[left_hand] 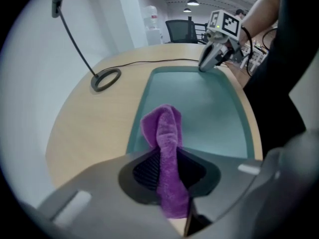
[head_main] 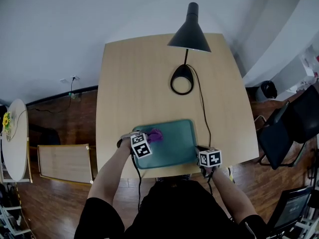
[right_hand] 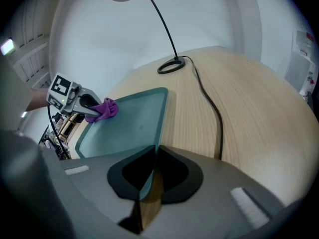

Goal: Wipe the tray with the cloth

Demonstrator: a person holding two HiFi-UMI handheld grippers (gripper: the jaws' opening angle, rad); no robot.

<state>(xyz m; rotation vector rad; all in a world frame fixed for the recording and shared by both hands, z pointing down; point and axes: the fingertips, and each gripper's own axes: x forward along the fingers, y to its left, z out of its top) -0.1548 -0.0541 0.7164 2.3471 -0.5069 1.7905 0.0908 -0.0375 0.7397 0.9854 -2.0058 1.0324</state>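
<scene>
Nearest to the person, the right gripper [right_hand: 152,171] sits at the near right corner of the tray [left_hand: 209,113]. Its jaws are pinched together on the tray's thin rim, and that corner lies at the near edge of the desk [head_main: 144,83]. The teal tray is shallow, has rounded corners, and lies lengthwise along that near edge, about midway across it.

At the tray's left end the left gripper [left_hand: 168,163] points steeply down. Its jaws are clenched on the purple cloth [left_hand: 162,126], and a strip of the fabric runs up between the ribbed pads. The bunched free end of the cloth pokes out past the jaw tips and rests on the tray by its far left corner, close to the left rim. The two grippers are well apart, one at each end of the tray.

Beyond the tray a black cord [head_main: 202,108] runs from the desk's near right part toward the far edge. It joins the ring-shaped base [head_main: 182,79] of a black lamp [head_main: 190,31], whose cone shade hangs over the far part of the desk.

Off the desk, dark chairs [head_main: 284,128] stand on the right, and a round white table [head_main: 15,138] stands on the wooden floor [head_main: 55,113] at the left.
</scene>
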